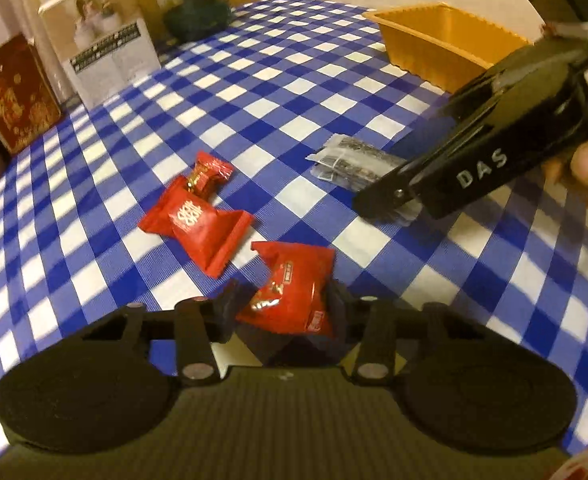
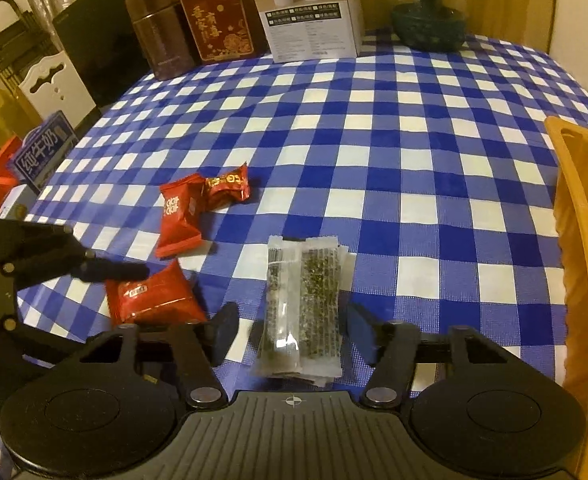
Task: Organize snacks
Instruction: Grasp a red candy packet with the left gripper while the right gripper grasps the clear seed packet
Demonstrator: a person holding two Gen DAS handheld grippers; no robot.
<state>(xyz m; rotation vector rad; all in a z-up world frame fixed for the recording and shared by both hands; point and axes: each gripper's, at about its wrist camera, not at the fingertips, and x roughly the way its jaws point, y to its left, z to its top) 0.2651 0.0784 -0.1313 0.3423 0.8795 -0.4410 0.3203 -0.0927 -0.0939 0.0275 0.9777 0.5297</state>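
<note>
The seaweed packets [image 2: 302,308] lie lengthwise between the right gripper's [image 2: 294,336] parted, untouching fingers, while the left gripper [image 1: 283,306] pinches a red snack pouch [image 1: 289,292].

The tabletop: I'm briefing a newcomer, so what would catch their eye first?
Red snack packets scattered on the blue-and-white checked tablecloth stand out most. The left gripper closes on one red packet, while the right gripper straddles clear seaweed packets. An orange tray waits at the right.

Both matte-black grippers have round discs, silver screws, ribbed bodies; the right gripper [image 1: 390,200] is lettered "DAS".
</note>
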